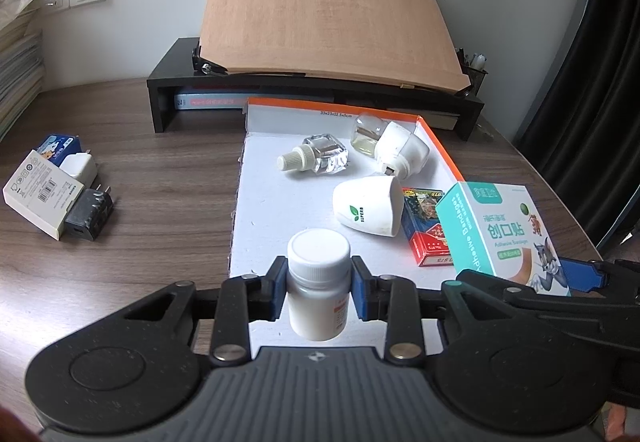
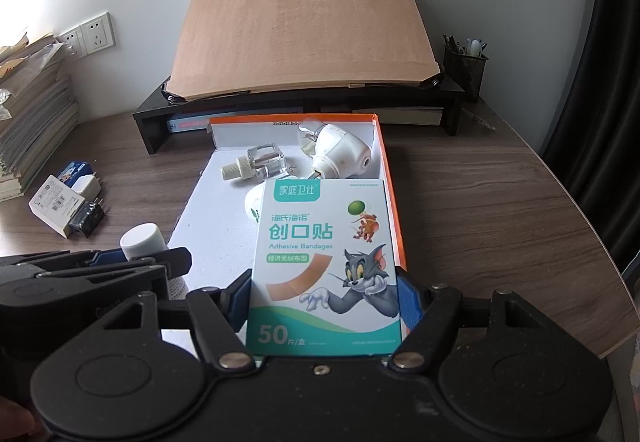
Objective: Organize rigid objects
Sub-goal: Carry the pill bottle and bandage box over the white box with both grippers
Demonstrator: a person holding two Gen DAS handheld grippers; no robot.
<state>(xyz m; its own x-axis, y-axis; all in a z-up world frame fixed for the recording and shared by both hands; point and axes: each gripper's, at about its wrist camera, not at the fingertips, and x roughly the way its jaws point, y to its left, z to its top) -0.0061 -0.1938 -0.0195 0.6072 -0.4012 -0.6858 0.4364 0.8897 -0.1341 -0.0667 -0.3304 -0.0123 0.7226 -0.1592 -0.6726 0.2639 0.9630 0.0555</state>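
Note:
My left gripper (image 1: 319, 292) is shut on a white pill bottle (image 1: 318, 282), held upright over the near edge of the white-lined orange box lid (image 1: 256, 202). My right gripper (image 2: 324, 302) is shut on a teal adhesive bandage box (image 2: 324, 262), held upright over the lid's near right part; the box also shows in the left wrist view (image 1: 504, 234). In the lid lie a clear refill bottle (image 1: 316, 158), a white plug-in vaporizer with bottle (image 1: 394, 148), a white cup-shaped cap (image 1: 370, 210) and a playing-card pack (image 1: 426, 230).
On the wooden desk to the left lie a cream box (image 1: 40, 202), a black charger (image 1: 90, 216), a white charger (image 1: 80, 168) and a blue pack (image 1: 60, 146). A black monitor riser (image 1: 168, 82) bearing a tilted wooden board (image 1: 320, 14) stands behind. A pen holder (image 2: 466, 66) stands at the back right.

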